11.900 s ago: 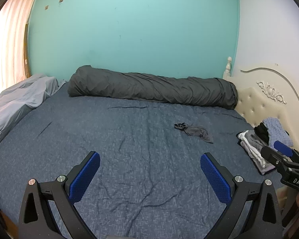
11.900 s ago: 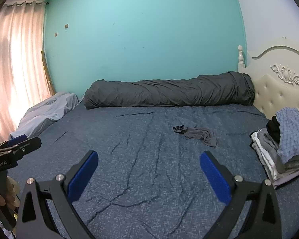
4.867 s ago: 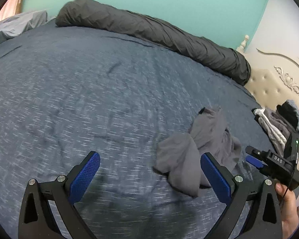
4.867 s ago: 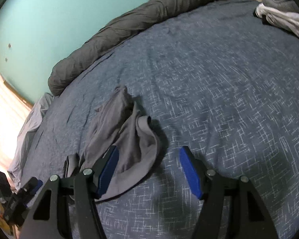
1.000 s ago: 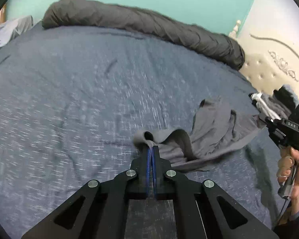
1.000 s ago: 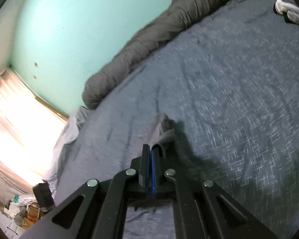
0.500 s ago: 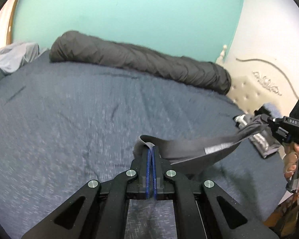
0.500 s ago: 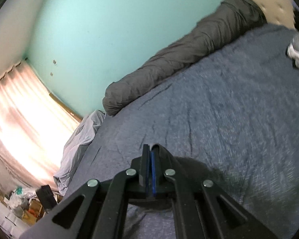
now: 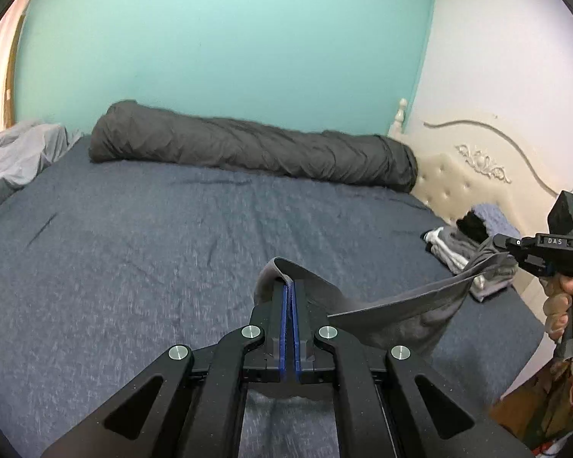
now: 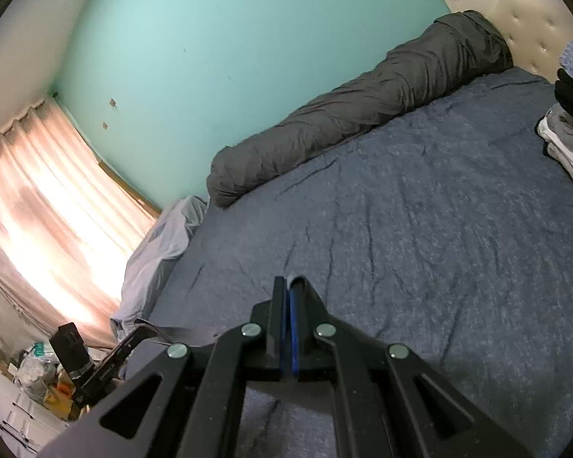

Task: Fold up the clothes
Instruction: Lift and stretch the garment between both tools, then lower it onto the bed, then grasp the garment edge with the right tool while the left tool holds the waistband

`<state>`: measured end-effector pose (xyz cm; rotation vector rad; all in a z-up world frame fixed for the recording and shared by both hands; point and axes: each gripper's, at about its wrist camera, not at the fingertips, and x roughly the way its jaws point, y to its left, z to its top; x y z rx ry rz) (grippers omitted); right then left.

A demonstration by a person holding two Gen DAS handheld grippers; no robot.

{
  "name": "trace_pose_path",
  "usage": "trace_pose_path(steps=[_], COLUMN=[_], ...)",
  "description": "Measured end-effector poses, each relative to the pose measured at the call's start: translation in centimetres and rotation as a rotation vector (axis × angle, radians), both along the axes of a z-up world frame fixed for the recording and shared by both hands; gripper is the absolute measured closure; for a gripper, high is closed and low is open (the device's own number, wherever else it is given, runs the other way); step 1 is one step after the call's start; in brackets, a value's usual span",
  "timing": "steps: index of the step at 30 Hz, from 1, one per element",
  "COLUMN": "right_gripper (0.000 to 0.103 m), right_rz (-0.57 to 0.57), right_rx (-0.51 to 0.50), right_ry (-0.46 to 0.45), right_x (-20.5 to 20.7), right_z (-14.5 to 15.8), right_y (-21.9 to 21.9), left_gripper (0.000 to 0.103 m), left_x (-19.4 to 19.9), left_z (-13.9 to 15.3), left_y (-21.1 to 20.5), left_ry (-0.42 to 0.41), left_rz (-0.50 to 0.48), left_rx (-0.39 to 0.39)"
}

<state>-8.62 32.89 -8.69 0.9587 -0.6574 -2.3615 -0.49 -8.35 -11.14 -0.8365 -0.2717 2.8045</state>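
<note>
Black gripper frames with silver screws, blue-padded fingers, white "DAS" lettering, bare-skinned hand.

White letters "DAS" stand on the black body of the right gripper, seen at the right edge of the left wrist view. A small label on the other gripper's body is too blurred to read.

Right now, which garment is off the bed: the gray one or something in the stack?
The gray garment: it hangs stretched between the left gripper and right gripper. The folded stack rests on the bed.
</note>
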Motion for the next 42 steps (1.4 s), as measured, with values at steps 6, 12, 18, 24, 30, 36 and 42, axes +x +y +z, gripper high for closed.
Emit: trace_pose_path(steps=[6, 12, 18, 24, 30, 36, 42], right_gripper=[0.102, 0.102, 0.102, 0.102, 0.1, 0.038, 0.038], right_rz=[-0.032, -0.063, -0.072, -0.066, -0.05, -0.04, -0.008], right_rx=[0.04, 0.085, 0.102, 0.107, 0.087, 0.075, 0.158], right_ry=[-0.106, -0.211, -0.255, -0.329, -0.412, -0.257, -0.203], right_x=[-4.3, -9.2, -14.8, -18.9, -21.3, -21.0, -20.2], right_z=[-5.6, -11.6, -15.1, -19.0, -23.7, -23.0, -22.7], right_y=[0.0, 0.1, -0.3, -1.4, -2.0, -0.2, 2.1], left_gripper=[0.101, 0.101, 0.101, 0.101, 0.098, 0.045, 0.046], left_x=[-5.2, -10.9, -16.9, -21.9, -24.2, -21.3, -19.9], left_z=[-5.4, -10.3, -13.6, -17.2, -21.1, -21.4, -23.6], left_y=[1.1, 1.7, 0.9, -0.1, -1.2, -2.9, -2.5], left_ry=[-0.135, -0.218, -0.288, -0.368, -0.414, -0.323, -0.328], left_rz=[0.008, 0.02, 0.053, 0.081, 0.122, 0.163, 0.153], left_rx=[-0.023, -0.035, -0.01, 0.0, 0.068, 0.14, 0.113])
